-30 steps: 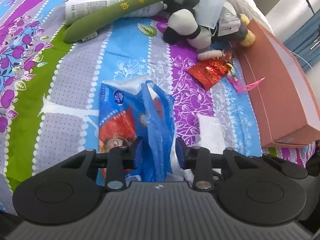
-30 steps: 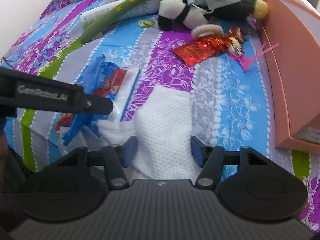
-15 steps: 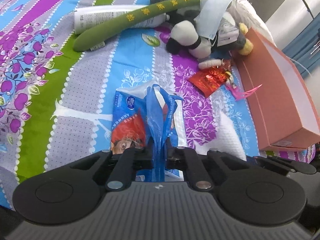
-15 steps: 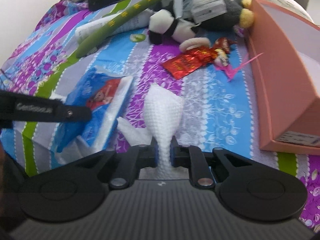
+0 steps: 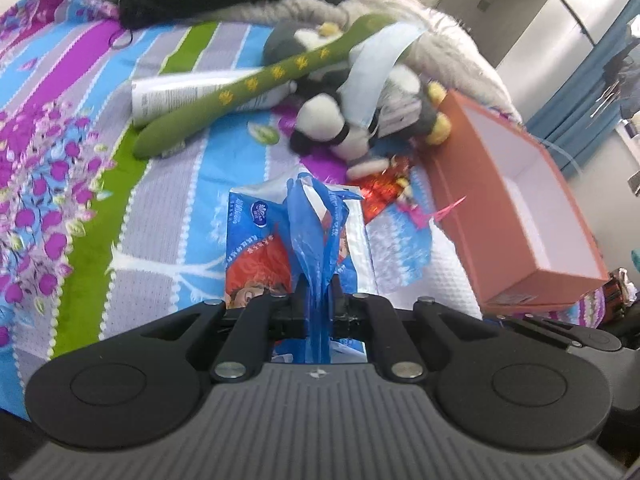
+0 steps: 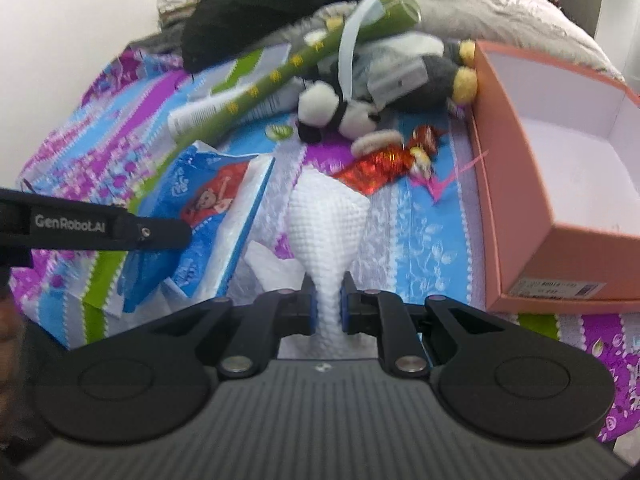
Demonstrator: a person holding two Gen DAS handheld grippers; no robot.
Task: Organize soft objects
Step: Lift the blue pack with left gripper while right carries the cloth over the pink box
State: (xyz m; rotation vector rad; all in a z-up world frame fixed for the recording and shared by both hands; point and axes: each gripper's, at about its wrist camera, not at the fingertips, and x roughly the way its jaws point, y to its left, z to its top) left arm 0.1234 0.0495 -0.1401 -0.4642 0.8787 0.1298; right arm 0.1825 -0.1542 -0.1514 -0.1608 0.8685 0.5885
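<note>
Both grippers loaded, lift under way. My left gripper (image 5: 317,300) is clamped on the blue handle of the tissue pack (image 5: 256,256); its jaws have just been closing, and the plastic is bunched tight between them. The pack hangs from that handle, still partly resting on the bedspread (image 5: 80,200).

My right gripper (image 6: 327,300) pinches the white cloth (image 6: 326,220); its jaws have likewise just been closing, with the fabric drawn into a narrow neck between them. The cloth fans out beyond the pads and its far edge lies near the red foil packet (image 6: 376,168).

Open pink box (image 6: 560,184) sits to the right, empty as far as I can see. Plush toy (image 6: 344,112) and green roll (image 6: 272,80) are at the far side, untouched.

Step in hand, as I judge it: picking up two soft items at once. Next move probably calls for raising both clear of the bed, then carrying them right over the box wall before releasing. Risk: the thin handle slipping.
</note>
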